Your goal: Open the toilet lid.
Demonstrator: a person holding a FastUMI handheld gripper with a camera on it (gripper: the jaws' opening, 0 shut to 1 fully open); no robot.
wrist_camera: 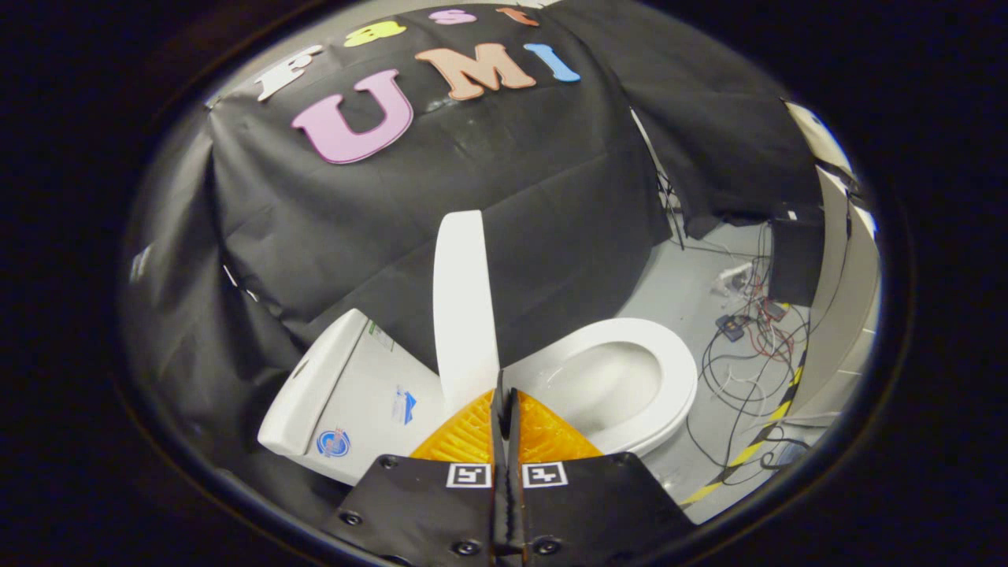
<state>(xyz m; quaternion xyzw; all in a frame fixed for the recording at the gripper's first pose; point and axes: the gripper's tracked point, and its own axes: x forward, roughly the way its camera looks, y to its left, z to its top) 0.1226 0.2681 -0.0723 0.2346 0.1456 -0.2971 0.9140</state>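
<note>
The toilet lid stands almost straight up, seen nearly edge-on, just ahead of the claw. The claw's two fingers are pressed close together with only a thin dark line between them, and they hold nothing. Their tips sit right at the bottom edge of the lid, and it is hard to tell if they touch it or are just beside it. On one side of the lid is the white tank, and it has small stickers on it. On the other side is the round seat, lying flat with the bowl open to see. Behind the toilet hangs a black cloth wall. Some wires lie on the grey floor, well away from the toilet. The lid looks already lifted, so the job seems almost done. The step in hand seems to be the last push. The next move probably calls for a soft nudge so the lid leans back toward the tank and rests there. If the claw lets go too soon, the lid might fall back down on the seat.
</note>
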